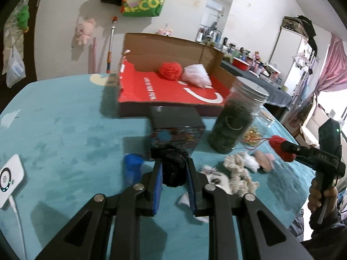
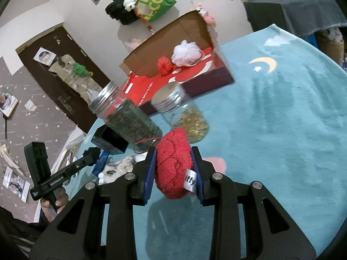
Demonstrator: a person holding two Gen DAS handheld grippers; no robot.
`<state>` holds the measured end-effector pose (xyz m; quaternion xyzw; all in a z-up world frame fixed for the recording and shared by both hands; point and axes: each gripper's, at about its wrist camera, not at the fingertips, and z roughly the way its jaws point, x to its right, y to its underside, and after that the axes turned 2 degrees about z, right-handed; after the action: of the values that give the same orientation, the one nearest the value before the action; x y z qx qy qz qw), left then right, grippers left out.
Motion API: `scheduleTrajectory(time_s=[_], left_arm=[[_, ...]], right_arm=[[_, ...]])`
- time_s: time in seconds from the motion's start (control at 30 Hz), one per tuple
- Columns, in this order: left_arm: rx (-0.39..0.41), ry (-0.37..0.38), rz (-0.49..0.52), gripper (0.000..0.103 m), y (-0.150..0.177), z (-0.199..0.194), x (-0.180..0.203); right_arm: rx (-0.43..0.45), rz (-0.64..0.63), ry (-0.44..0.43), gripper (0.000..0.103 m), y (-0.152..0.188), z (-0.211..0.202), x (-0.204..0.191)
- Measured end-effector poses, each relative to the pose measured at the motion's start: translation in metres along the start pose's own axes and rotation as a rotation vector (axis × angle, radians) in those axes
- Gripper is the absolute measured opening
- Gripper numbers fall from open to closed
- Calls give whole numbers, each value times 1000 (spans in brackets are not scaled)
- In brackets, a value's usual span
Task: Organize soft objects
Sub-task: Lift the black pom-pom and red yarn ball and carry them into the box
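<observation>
Red terry plush (image 2: pixel 173 164), white tag, in right claw (image 2: pixel 173 169).

A lidded jar of dark leaves (image 1: pixel 235 119) is leaning at two o'clock of a black tin (image 1: pixel 176 122); a white device (image 1: pixel 9 177) is lying at nine o'clock.

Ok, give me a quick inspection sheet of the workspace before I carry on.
Surface: teal blanket with moon print.
Job's things: cardboard box holds red yarn ball and white puff; beige scrunchie, blue item and other soft bits loose.
Clutter: green-filled jar, gold-filled jar, dark tin.
Grippers: left gripper shut on black yarn ball; right gripper shut on red plush.
Cables: white cable from white device.
Surroundings: green bag on wall, dark door.
</observation>
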<state>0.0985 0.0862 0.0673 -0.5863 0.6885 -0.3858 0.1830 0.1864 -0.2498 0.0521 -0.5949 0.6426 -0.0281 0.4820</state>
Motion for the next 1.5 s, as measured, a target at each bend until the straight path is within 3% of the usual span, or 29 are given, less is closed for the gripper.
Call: scheduleTrajectory(time_s=[0.3,0.5,0.83,1.1,1.27,1.5], left_arm=[[-16,-57,2,21,-8,6,-26],[-30,-50,18,21,-18,16,-38],[-55,-49,139,21,-36,38,-45],[-88,22,153,22,-53,51,-55],[-82,78,149,21,-68,51,-59],[-63,100,185,22,-93,55,-51]], right_arm=[[11,43,26,30,-9,-10,20],[32,53,63,30,-18,-16,29],[0,38,46,30,-54,-1,41],[-78,16,-16,30,-77,30,39],[-95,-13,-50,30,-90,41,31],[-98,-45,-92,30,-111,54,19]])
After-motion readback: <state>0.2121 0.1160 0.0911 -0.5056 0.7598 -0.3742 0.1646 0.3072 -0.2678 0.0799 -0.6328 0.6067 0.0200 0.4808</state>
